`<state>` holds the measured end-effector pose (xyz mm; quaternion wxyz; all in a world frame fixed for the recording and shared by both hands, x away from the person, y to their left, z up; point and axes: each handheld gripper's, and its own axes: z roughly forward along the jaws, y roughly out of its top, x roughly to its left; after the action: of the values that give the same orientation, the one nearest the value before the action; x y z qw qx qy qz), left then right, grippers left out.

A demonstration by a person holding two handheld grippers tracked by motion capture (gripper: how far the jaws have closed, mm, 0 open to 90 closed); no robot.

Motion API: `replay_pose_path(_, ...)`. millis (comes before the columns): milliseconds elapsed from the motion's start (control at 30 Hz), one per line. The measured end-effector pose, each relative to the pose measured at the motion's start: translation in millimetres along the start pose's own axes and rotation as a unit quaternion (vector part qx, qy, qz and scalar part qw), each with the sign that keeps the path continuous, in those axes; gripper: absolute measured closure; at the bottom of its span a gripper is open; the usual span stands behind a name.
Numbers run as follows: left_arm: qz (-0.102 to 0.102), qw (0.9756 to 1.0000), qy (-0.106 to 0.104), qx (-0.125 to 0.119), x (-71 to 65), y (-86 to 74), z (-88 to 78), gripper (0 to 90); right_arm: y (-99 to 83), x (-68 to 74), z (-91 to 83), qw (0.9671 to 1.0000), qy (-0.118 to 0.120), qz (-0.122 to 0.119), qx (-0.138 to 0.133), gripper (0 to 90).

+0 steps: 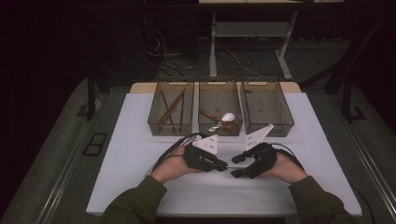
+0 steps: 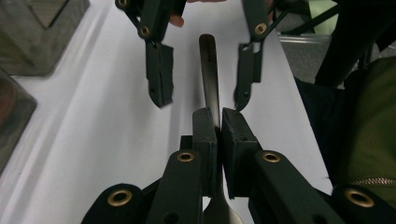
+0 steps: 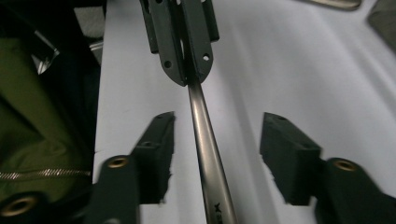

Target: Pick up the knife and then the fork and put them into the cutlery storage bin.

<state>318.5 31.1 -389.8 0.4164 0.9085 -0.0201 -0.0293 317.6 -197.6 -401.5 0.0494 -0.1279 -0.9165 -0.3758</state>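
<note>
Here, in the high view, both grippers meet over the white desk (image 1: 140, 140), near the three bins (image 1: 219, 107).

In the left gripper view, the left gripper (image 2: 218, 126) is clenched on a metal utensil handle (image 2: 209, 70), probably a spoon's.

In the right gripper view, the right gripper (image 3: 217, 154) is released, its fingers (image 3: 156, 140) either side of the handle; center it before clamping. The desk edge is close.

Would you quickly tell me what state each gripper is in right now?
Left gripper: shut on the metal utensil handle.
Right gripper: open, jaws either side of the handle, pads not touching it.
</note>
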Motion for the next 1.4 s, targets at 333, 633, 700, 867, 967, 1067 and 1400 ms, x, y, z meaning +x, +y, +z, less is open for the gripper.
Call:
replay_pose_path(333, 0.013, 0.9999, -0.004, 0.007, -3.3, 1.9, 3.7, 83.8, 0.3, 2.5, 7.2, 0.9991, 0.035, -0.011, 0.023, 77.4)
replay_pose_path(633, 0.017, 0.9997, -0.01, 0.016, -5.8, 1.0, 5.1, 83.5, 1.2, 8.1, 10.1, 0.9981, 0.035, -0.038, 0.034, 81.8)
replay_pose_path(700, 0.008, 0.9999, -0.008, 0.011, -6.4, 0.0, 5.8, 84.2, 1.4, 8.3, 10.5, 0.9981, 0.033, -0.041, 0.034, 86.7)
replay_pose_path(867, -0.006, 1.0, -0.001, 0.002, -4.9, -1.7, 6.1, 69.0, 0.6, 7.6, 12.0, 0.9981, 0.023, -0.044, 0.038, 86.6)
replay_pose_path(967, -0.019, 0.9996, 0.016, -0.017, -1.9, -5.3, 0.6, 60.5, -0.7, 5.8, 11.1, 0.9981, 0.013, -0.043, 0.043, 86.6)
replay_pose_path(1067, -0.047, 0.9979, 0.033, -0.03, -0.3, -12.9, -8.1, 53.7, -3.9, 2.6, 7.5, 0.9985, -0.004, -0.035, 0.043, 86.5)
replay_pose_path(1400, -0.098, 0.9869, 0.112, -0.061, -9.2, -41.1, -40.7, 40.0, -20.7, -14.1, -14.0, 0.9972, -0.062, 0.007, 0.042, 86.4)
